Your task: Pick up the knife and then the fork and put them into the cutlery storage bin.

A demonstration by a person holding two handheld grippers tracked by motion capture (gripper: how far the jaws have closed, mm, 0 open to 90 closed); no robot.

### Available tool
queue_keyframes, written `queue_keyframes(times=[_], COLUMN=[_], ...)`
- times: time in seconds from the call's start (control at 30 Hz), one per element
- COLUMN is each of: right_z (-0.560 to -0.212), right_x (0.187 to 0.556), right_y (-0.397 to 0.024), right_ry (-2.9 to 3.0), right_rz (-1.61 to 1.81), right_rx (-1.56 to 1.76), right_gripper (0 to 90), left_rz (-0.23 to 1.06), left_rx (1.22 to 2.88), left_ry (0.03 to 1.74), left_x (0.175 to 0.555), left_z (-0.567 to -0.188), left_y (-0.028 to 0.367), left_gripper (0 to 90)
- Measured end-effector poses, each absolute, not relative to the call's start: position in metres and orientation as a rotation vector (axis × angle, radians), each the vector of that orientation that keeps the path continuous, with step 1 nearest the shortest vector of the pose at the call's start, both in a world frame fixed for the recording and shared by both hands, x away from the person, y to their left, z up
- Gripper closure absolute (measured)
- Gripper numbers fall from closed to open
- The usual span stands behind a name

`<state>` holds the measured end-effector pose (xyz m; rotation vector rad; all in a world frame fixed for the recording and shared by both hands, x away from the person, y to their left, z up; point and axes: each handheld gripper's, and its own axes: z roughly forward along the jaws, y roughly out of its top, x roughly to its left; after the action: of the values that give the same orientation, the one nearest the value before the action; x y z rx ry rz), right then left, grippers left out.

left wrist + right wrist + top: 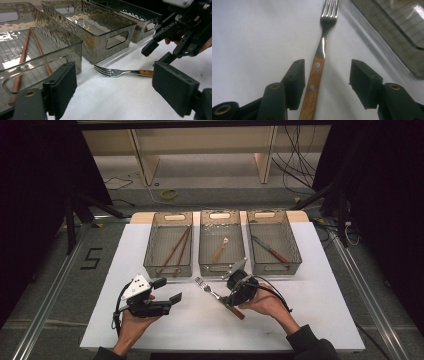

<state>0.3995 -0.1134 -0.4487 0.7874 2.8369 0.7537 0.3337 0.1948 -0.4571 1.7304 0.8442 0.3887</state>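
At lower centre of the high view, the fork [216,294] lay flat on the white worktop [310,310] just below the middle bin [222,266]; its long axis ran diagonally, tines toward the upper left, wooden handle toward the lower right under the right claw [234,296]; the left claw [168,292] sat apart to the fork's left, so the right hand [267,304] was plainly the nearer. In the left gripper view, the fork [120,72] lay across mid-frame, tines pointing left toward the bins; the left claw [125,85] stood wide open and held nothing. In the right gripper view, the fork [318,70] ran straight up the frame along the claw's own line, tines at top; the right claw [326,80] straddled the handle, jaws part open, the left pad just beside the wood, the right pad well clear; nothing was gripped.
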Motion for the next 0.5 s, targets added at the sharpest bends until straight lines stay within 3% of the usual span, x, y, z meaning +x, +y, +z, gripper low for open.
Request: queue_keyframes(times=[0.5], right_z=[-0.463], right_x=[0.398], right_y=[-0.106], right_ry=[2.882], right_rz=[0.709], right_rx=[0.745], right_gripper=[58.7], left_rz=[0.390], left_rx=[1.729], left_ry=[0.841], left_x=[0.334], left_z=[-0.457], left_y=[0.194], left_gripper=[19.3])
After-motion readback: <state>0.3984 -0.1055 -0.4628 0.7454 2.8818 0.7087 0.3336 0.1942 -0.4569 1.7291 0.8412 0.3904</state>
